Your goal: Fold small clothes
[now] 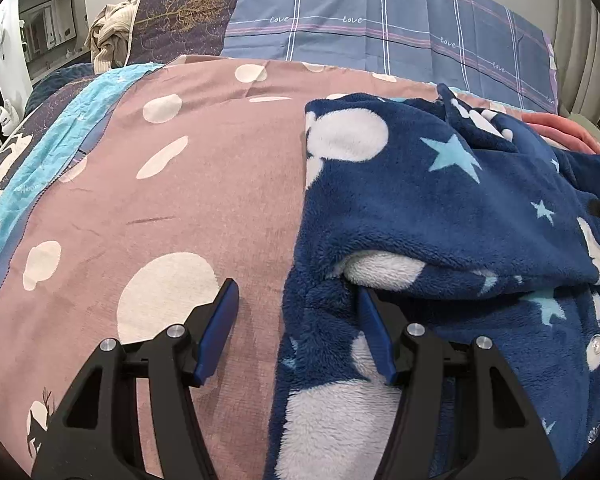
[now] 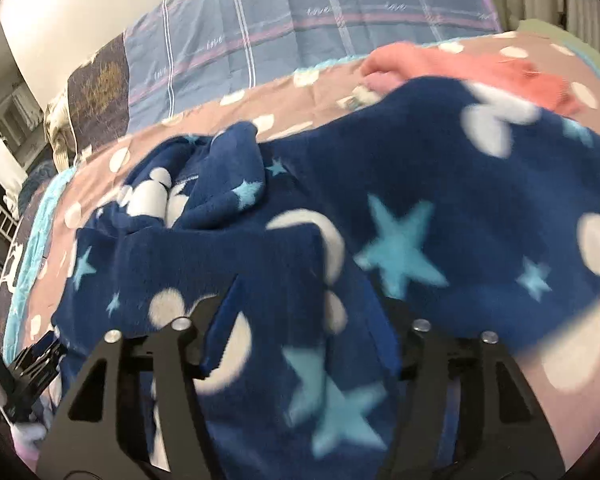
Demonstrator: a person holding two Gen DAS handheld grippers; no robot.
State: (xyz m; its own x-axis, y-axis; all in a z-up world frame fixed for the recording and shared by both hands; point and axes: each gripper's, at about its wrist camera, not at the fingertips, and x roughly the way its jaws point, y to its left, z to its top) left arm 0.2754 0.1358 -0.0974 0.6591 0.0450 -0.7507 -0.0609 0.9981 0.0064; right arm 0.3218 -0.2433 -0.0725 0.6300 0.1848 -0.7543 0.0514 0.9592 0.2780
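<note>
A navy fleece garment [image 1: 440, 220] with white blobs and light blue stars lies partly folded on the pink dotted bedsheet [image 1: 200, 180]. My left gripper [image 1: 296, 294] is open at the garment's left edge, with its right finger tucked under a fold and its left finger over the sheet. In the right wrist view the same garment [image 2: 420, 220] fills the middle. My right gripper [image 2: 304, 292] is open low over it, and cloth lies between its fingers. The view is blurred.
A coral pink garment [image 2: 480, 72] lies behind the fleece. A blue plaid quilt [image 1: 380, 20] and a dark tree-print pillow [image 1: 184, 12] stand at the head of the bed. A beige knit [image 1: 108, 40] sits at far left. The left gripper [image 2: 36, 364] shows at the right view's lower left.
</note>
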